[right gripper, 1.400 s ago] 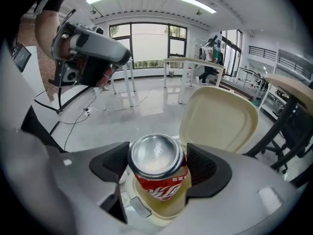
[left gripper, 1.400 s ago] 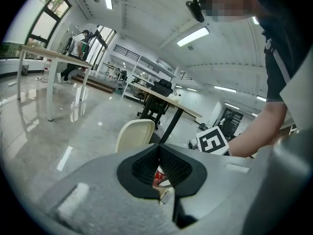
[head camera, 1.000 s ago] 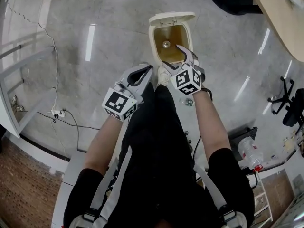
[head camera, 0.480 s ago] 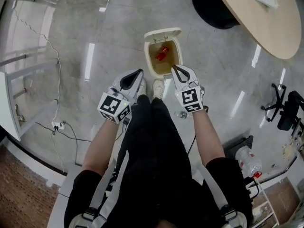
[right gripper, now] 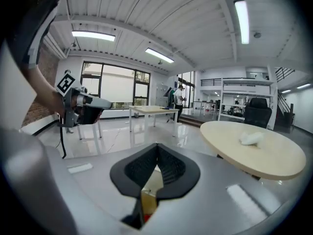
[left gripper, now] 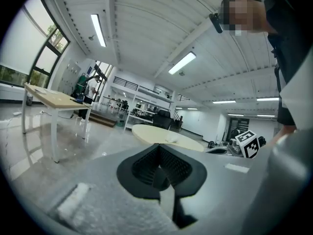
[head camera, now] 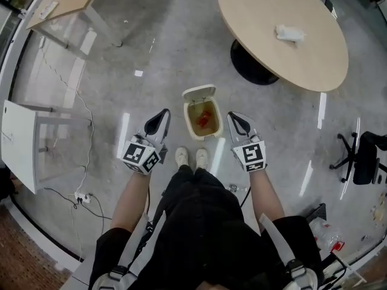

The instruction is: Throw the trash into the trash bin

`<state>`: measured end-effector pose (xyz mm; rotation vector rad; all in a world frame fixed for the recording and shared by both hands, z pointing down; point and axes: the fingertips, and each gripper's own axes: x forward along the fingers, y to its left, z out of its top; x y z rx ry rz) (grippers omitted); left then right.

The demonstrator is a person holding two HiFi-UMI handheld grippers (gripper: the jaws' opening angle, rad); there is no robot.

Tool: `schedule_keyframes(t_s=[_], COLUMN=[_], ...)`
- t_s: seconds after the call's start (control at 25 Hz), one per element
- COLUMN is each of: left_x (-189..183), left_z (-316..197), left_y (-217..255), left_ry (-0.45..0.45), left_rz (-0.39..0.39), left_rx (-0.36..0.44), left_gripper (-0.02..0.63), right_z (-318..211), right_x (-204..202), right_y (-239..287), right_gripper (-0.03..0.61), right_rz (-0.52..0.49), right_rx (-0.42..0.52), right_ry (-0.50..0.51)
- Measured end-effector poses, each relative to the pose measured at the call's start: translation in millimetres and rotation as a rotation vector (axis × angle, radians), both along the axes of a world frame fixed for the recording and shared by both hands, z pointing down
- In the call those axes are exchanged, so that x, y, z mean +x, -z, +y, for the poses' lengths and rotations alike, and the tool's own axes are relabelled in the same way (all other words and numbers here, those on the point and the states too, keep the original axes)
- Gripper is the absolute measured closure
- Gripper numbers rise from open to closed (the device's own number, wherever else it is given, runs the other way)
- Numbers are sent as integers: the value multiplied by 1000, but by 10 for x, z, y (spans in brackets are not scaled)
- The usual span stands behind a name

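On the floor just ahead of the person's shoes (head camera: 181, 157), the trash bin (head camera: 187, 118) stands lid-up w/ red trash (head camera: 205, 118) inside (only the head view shows that clearly). Left gripper (head camera: 163, 113) and right gripper (head camera: 233, 118) flank it, not touching. Gripper views look across the room instead. Both jaw pairs are pressed together w/ nothing btwn, and the right's have just closed. Those views also catch the round table (right gripper: 259, 153) w/ a white wad (right gripper: 252, 138).

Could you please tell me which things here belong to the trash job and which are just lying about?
Job in hand:
- trash bin, lid open
- red trash inside it
- left gripper, shut, empty
- right gripper, jaws just closed on nothing

Lying about:
- round table
- white wad on it, perhaps more trash
- office chair
- power strip
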<state>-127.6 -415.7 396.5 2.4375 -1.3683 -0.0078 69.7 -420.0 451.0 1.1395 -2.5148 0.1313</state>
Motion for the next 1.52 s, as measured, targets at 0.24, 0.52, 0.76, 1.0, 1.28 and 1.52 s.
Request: schedule_keyframes(t_s=[0.24, 0.52, 0.76, 1.0, 1.28, 1.52], left_x=[-185, -454, -885, -1234, -1153, -958], left_z=[186, 382, 583, 851, 1152, 1313], left_y=[666, 1160, 1331, 1446, 1401, 1377], left_ry=[43, 49, 72, -8, -183, -248], left_rz=[-40, -47, 26, 24, 21, 38], left_rx=[109, 207, 215, 240, 268, 272], left_gripper=[612, 612, 612, 612, 612, 612], right_z=[-45, -25, 267, 689, 1458, 1907], right_x=[-6, 3, -293, -457, -580, -393], right_y=[667, 1155, 1421, 1585, 1582, 1603], right_gripper=[572, 572, 573, 574, 574, 574], right_rz=[43, -110, -229, -584, -414, -406], right_rx=[199, 225, 208, 83, 155, 166], right_ry=[31, -65, -140, -317, -386, -444])
